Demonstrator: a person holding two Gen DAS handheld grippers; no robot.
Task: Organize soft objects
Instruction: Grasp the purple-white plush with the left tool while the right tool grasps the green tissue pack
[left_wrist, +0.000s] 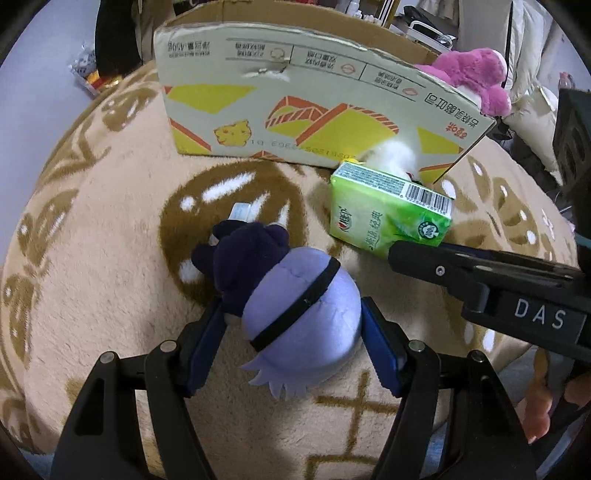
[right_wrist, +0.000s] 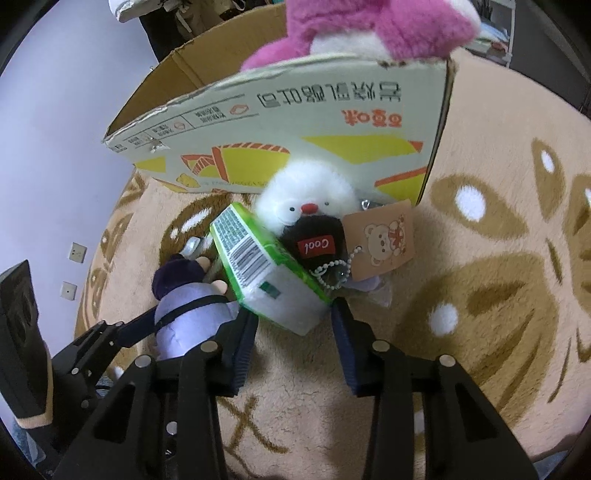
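Now the lavender plush doll (left_wrist: 301, 314), with its dark purple cap and black band, lies on the patterned beige blanket (left_wrist: 110, 221) and sits squeezed between the blue pads of the left gripper (left_wrist: 295, 332), which is clamped on its round body. Just to its right, the green tissue pack (right_wrist: 273, 280) rests tilted on the blanket, and the right gripper (right_wrist: 291, 332) has its pads against the pack's near end; it seems to be gripping it, though the right-hand pad's contact is partly hidden. Behind the pack sits a white fluffy plush keychain (right_wrist: 306, 199) with a paper tag, touching the pack's far side. Farther still stands the open cardboard box (left_wrist: 295, 107), with a pink plush toy (right_wrist: 362, 26) draped over its right rim. By my judgement, the step in hand is picking up both items at once. Next, each needs lifting clear of the blanket and carrying over the box's near wall, without snagging the keychain.
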